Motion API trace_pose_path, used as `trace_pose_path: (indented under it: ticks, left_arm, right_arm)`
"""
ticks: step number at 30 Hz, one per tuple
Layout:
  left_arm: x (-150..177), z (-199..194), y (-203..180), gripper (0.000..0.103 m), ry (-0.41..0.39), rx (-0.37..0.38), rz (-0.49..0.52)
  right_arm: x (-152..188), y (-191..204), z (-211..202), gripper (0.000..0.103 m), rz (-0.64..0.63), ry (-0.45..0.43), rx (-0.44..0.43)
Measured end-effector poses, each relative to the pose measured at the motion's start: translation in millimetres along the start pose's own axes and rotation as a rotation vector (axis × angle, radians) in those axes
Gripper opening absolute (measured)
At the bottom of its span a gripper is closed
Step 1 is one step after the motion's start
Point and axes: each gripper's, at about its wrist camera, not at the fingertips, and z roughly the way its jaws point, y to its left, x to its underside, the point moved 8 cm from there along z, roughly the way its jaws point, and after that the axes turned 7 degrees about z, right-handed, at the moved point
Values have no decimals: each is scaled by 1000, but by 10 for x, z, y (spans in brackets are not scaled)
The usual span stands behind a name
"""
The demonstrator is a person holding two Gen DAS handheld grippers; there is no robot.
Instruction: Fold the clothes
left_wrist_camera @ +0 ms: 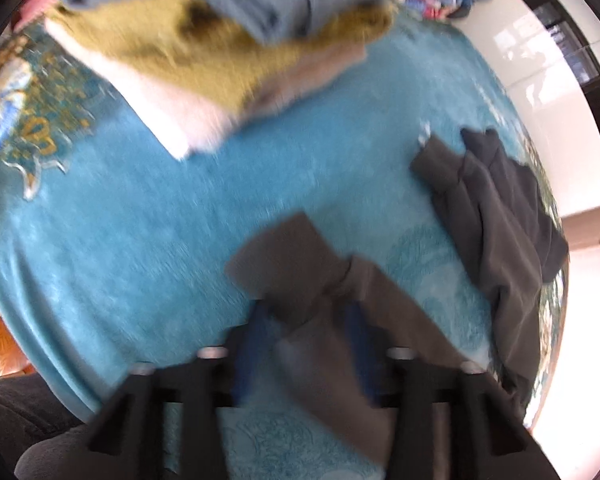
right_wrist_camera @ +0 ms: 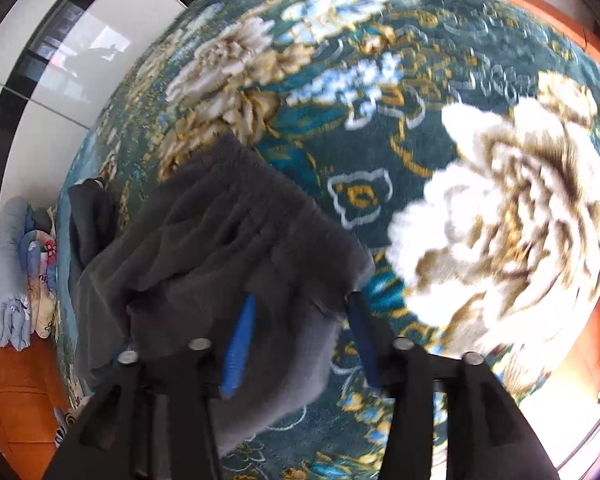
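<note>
Dark grey trousers with a gathered waistband [right_wrist_camera: 236, 208] hang between both grippers above a teal floral rug. In the left wrist view, a trouser leg end [left_wrist_camera: 284, 256] juts forward past my left gripper [left_wrist_camera: 310, 308], whose blue fingers [left_wrist_camera: 252, 344] are shut on the cloth. The rest of the dark fabric [left_wrist_camera: 500, 224] trails over the rug to the right. In the right wrist view, my right gripper [right_wrist_camera: 300, 300] is shut on the bunched waistband part, and its blue left finger [right_wrist_camera: 240, 348] shows in front of the cloth. Both views are blurred.
A pile of folded clothes [left_wrist_camera: 204, 52] in blue-grey, olive and pink lies at the rug's far side. Plain teal rug [left_wrist_camera: 140, 220] spreads before the left gripper. White glossy floor [left_wrist_camera: 532, 60] borders it. Folded bedding [right_wrist_camera: 16, 280] lies at the right view's left edge.
</note>
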Motion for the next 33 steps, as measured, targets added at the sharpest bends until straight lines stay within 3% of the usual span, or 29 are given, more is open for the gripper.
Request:
trace_pose_path:
  ticks: [3,8,12,17,24,29,31,33]
  left_arm:
    - [-71,-170,-45,57,-80,39,15]
    - [-90,-306,-310,58,-141,79,119]
    - [-98,-217,-440,58,-144,67,152]
    - [-98,-87,-478,58,-127,38,162]
    - [-66,41,-478,58,-87,-2,162]
    - [-30,120,-492,58,-61,-20,173]
    - [-16,152,-497,58,-50,-28,178]
    - [-1,184,-503,58,-39,-35,182]
  right_arm:
    - [-233,38,-95,53,-24,-42,-30]
    - [-517,285,213,53,-21,3,-120]
    - [-775,516,554,53,12,35,-164]
    - [-1120,668,938,53,43,48,-144]
    - [-1326,796,1340,53,47,93,-129]
    - [-1162,1094,1336,56,-73,183,-268]
    - [-1048,1207,1326,56,-120,272,-372]
    - [-977,1260,1358,56,-152,335,-422]
